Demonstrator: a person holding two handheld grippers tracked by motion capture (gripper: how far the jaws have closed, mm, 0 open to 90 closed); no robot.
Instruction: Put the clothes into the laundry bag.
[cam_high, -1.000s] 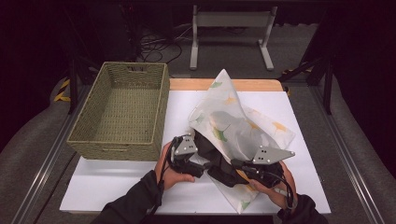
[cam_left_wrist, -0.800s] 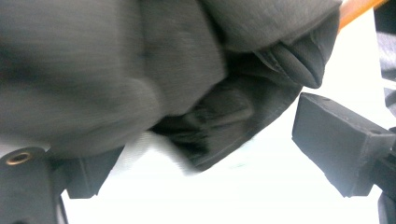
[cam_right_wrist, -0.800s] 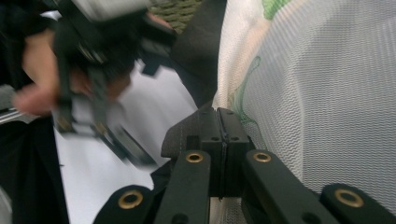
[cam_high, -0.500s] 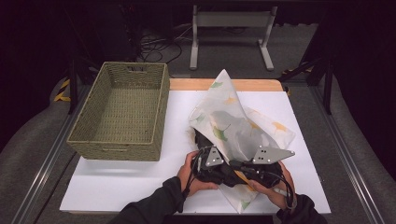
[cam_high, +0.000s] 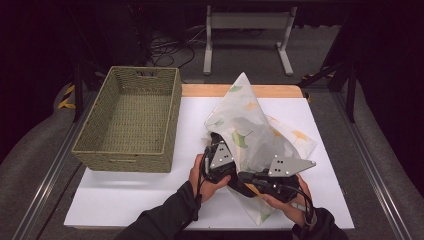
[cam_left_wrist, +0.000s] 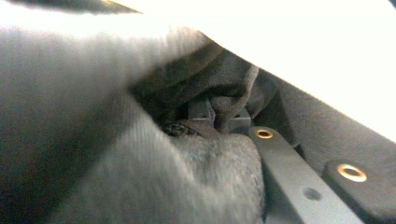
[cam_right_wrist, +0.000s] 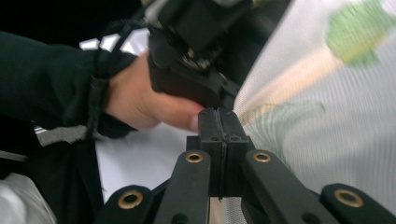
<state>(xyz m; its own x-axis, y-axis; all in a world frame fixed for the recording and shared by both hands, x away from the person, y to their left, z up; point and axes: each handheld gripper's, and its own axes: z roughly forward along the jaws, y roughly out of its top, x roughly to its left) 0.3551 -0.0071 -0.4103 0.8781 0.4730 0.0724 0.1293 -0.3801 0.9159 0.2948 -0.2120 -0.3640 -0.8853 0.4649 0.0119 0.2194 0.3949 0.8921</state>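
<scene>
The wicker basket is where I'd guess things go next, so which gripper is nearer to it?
Left. The left gripper is beside the wicker basket, just off its near right corner. The right gripper sits farther right, over the leaf-print mesh bag.

On the table (cam_high: 150, 195), the basket (cam_high: 131, 119) sits left of the bag (cam_high: 255, 135), both grippers at the bag's near edge.

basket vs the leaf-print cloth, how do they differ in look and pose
The basket is olive woven wicker, rigid, standing open at the table's left. The leaf-print cloth is thin white fabric with green and yellow leaves, rumpled and peaked at the right, with both claws at its near edge. Both rest on the white tabletop.
</scene>
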